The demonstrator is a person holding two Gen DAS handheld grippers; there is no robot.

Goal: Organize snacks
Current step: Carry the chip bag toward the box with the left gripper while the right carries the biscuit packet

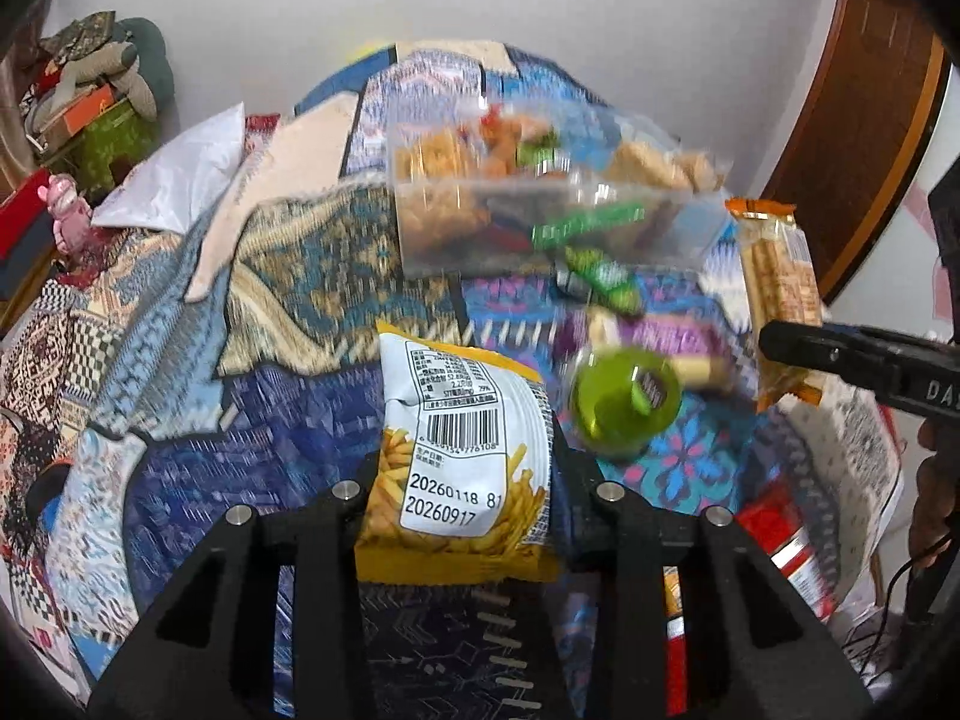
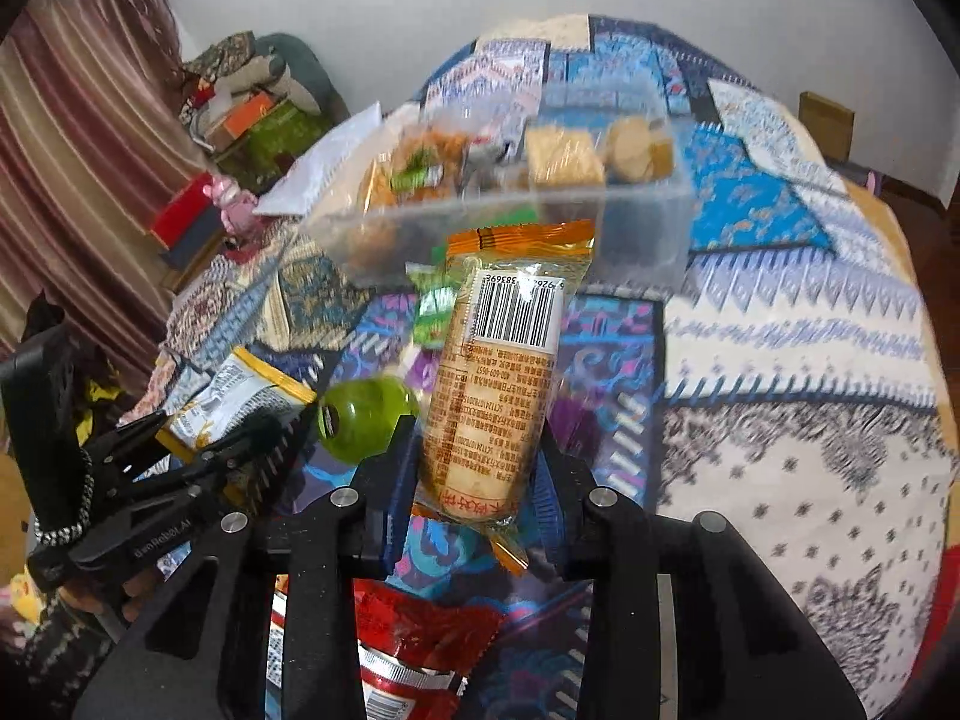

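Note:
My left gripper (image 1: 465,480) is shut on a yellow-and-white fries snack bag (image 1: 462,450), held above the patterned bedspread; it also shows in the right wrist view (image 2: 228,402). My right gripper (image 2: 477,450) is shut on an orange-ended biscuit pack (image 2: 498,372), which also shows at the right of the left wrist view (image 1: 780,294). A clear plastic box (image 1: 540,210) holding several snacks sits ahead on the bed, and also shows in the right wrist view (image 2: 510,210). A green jelly cup (image 1: 624,402) and green wrapped candies (image 1: 606,276) lie between the grippers and the box.
A red snack bag (image 2: 420,636) lies under the right gripper. A white pillow (image 1: 180,174) lies at the bed's left. Stacked boxes and plush toys (image 1: 90,96) stand by the wall at left. A brown door (image 1: 858,138) is at right.

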